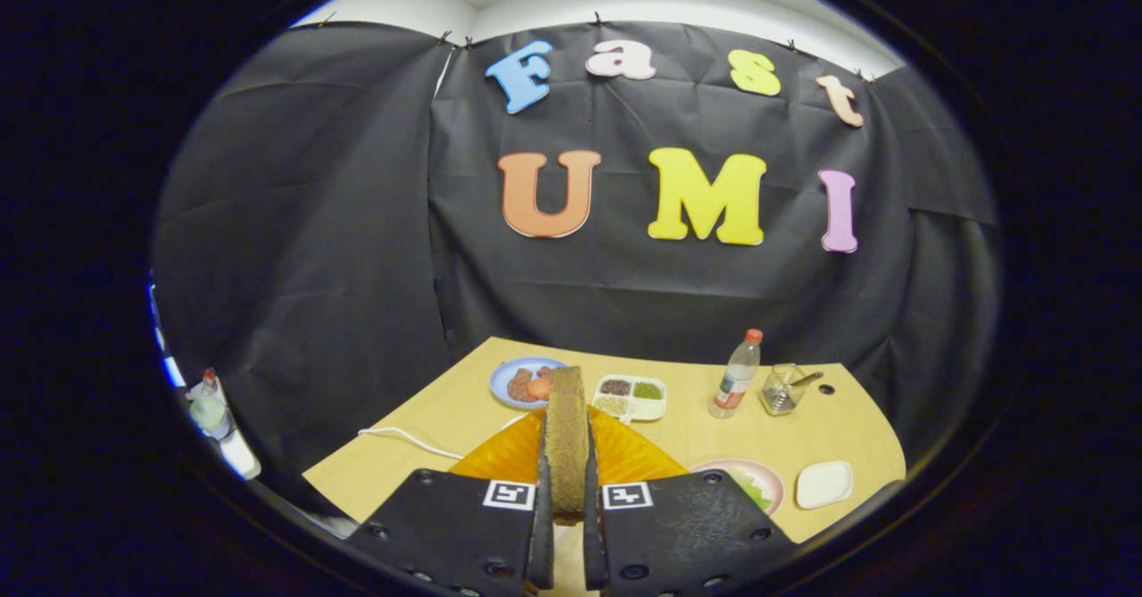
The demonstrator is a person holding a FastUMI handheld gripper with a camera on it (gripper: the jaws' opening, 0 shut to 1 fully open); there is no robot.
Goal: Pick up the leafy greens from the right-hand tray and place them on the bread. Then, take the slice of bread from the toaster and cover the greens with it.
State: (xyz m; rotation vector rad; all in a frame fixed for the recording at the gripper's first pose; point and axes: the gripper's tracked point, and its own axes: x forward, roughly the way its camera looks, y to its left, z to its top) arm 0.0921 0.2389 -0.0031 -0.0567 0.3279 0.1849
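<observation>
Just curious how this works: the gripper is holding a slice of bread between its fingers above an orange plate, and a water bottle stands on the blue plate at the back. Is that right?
Not quite. In the gripper view the bottle stands on the table, right of the divided tray, not on the blue plate. The rest holds: the gripper clamps the bread slice above the orange plate.
</observation>
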